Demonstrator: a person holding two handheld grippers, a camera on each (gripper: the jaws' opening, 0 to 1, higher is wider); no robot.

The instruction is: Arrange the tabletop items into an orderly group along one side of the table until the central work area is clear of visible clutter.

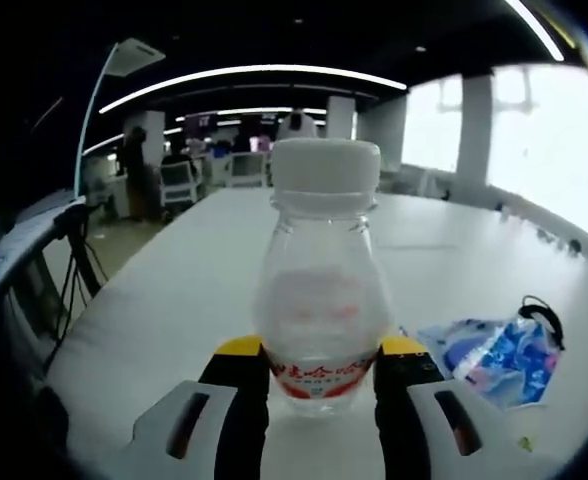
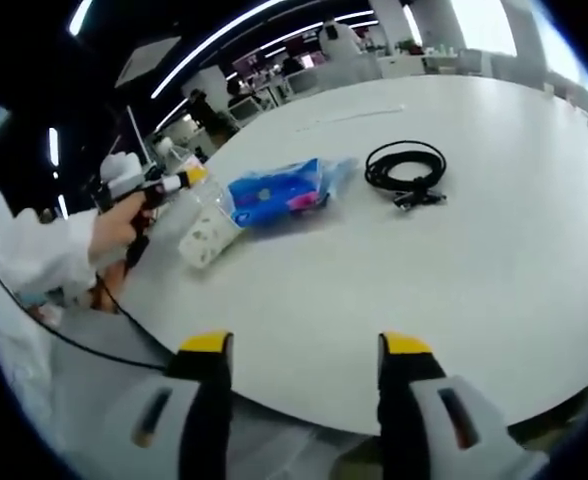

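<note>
White round table (image 2: 494, 280): left gripper (image 1: 321, 375) squeezes the clear plastic bottle (image 1: 319, 290) beside the blue packet (image 1: 494, 355), likely for moving; right gripper (image 2: 304, 350) gapes, empty.

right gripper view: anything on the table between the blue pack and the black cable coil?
Nothing. In the right gripper view, bare white table separates the blue pack from the black cable coil; they lie apart, not touching.
</note>
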